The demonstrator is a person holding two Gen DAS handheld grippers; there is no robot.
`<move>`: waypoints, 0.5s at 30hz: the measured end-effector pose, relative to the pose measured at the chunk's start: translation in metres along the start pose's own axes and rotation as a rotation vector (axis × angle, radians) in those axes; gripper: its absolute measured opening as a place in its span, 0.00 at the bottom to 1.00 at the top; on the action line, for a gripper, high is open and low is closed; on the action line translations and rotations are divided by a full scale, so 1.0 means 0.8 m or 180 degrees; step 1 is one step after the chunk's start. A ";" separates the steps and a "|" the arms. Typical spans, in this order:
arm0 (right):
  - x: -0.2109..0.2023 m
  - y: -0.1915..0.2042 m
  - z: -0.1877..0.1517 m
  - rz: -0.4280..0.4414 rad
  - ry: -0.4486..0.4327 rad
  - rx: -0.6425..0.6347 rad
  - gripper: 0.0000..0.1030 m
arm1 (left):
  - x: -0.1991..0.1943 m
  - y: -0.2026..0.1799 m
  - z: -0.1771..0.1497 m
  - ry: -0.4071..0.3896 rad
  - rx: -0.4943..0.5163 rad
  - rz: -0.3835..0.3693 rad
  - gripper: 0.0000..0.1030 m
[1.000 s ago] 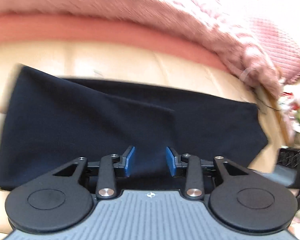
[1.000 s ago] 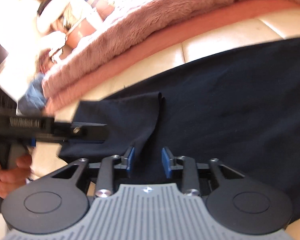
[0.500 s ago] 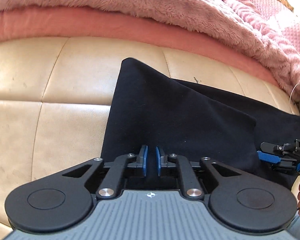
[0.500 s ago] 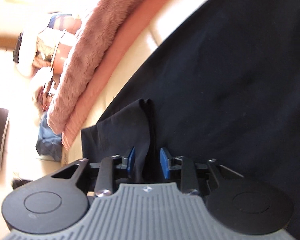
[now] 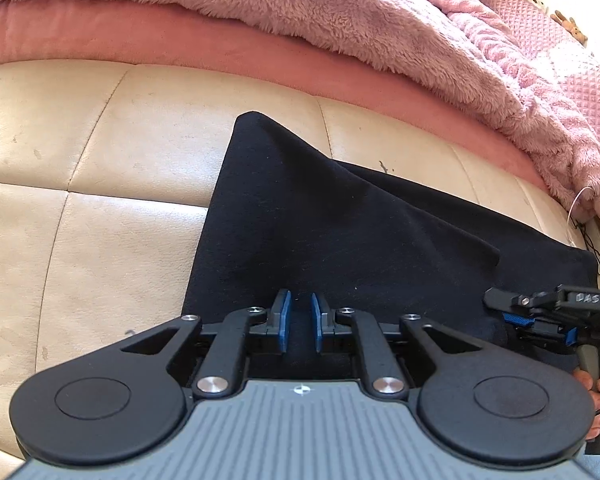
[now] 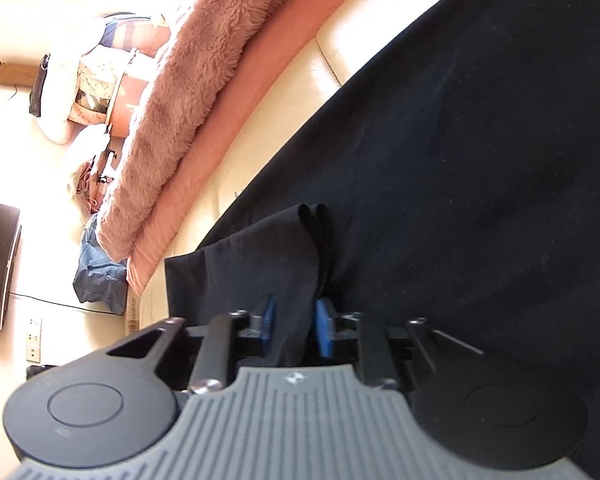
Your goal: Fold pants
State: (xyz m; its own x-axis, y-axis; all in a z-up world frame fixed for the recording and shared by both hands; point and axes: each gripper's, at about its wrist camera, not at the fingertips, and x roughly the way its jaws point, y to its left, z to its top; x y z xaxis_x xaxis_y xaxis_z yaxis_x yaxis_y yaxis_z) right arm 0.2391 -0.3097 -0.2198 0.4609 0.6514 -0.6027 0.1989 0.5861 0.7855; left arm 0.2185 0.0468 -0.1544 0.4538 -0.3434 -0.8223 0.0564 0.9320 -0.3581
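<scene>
The dark navy fabric pants (image 5: 340, 232) lie on the cream leather bed base (image 5: 100, 168). Left gripper (image 5: 300, 322) is clamped on their near edge; right gripper (image 6: 294, 326), jaws just closing, pinches a raised fold.

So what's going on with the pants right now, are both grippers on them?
A person is folding dark pants laid on a cream leather cushion, with a handheld gripper in each hand. The left gripper has closed on the near edge of the cloth. The right gripper has just been closing, and a bunched fold of the same pants sits pinched between its pads. A pink fluffy blanket lies behind. Both ends look gripped, with nothing lifted yet.
</scene>
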 end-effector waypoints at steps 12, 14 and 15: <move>-0.027 0.091 0.009 -0.0127 -0.0094 -0.0532 0.00 | -0.070 0.010 -0.007 -0.0525 -0.0177 0.0190 0.15; -0.037 0.128 0.017 -0.0205 -0.0050 -0.0715 0.00 | -0.084 0.014 -0.005 -0.0644 -0.0243 0.0191 0.15; -0.043 0.148 0.021 -0.0240 -0.0029 -0.0825 0.00 | -0.091 0.017 -0.004 -0.0703 -0.0278 0.0184 0.15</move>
State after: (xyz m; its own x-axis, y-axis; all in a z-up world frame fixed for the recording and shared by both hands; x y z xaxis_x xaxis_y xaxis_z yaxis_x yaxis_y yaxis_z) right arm 0.2613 -0.2710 -0.1036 0.4613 0.5975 -0.6559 0.0053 0.7374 0.6754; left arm 0.1833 0.0844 -0.1006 0.6380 -0.2472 -0.7293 -0.0482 0.9324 -0.3582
